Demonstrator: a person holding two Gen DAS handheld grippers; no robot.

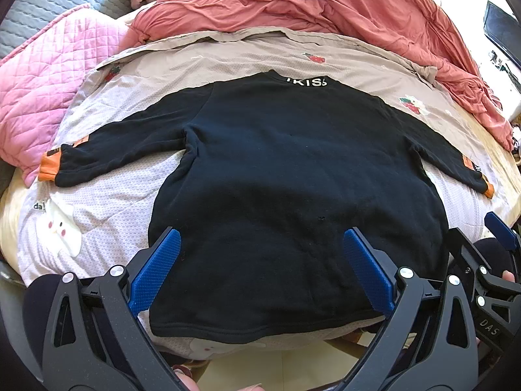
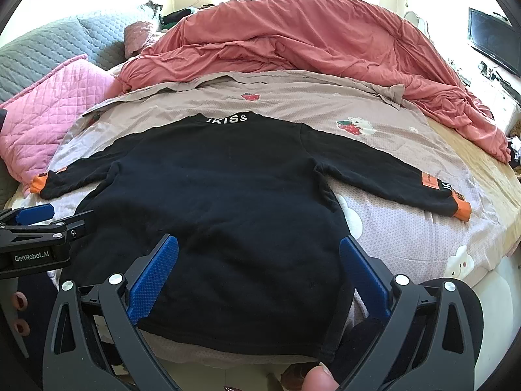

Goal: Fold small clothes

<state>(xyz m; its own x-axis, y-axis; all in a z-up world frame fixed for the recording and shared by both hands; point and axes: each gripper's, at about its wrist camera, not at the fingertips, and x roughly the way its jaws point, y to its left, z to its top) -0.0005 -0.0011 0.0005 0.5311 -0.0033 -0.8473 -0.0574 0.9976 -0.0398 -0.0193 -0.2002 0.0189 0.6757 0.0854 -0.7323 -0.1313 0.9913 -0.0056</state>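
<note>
shirt (image 1: 286, 169), one only, is lying flat and spread out on the sheet (image 1: 107, 202), collar at the far end with white lettering, hem at the near edge of the bed. it is black, and its two sleeves are reaching out to either side, each ending in an orange cuff (image 1: 49, 164); the second cuff (image 2: 462, 210) is showing at the right in the right wrist view. two grippers are hovering over the hem end. the left gripper (image 1: 260, 247) is standing with its two blue pads wide apart, nothing between them, over the left half of the shirt's lower body; whether the tips are touching the cloth i cannot tell. the right gripper (image 2: 259, 254) is gaping just as wide, also holding nothing, over the right half of the lower body. each one is showing at the edge of the other's view. the sheet is printed with strawberries and white bunnies. beyond the collar one red duvet (image 2: 309, 32) is lying bunched up. at the left one pink quilted pillow (image 2: 49, 104) is resting against one grey quilted cover (image 2: 49, 42). one dark screen (image 2: 491, 39) is standing at the far right.
</note>
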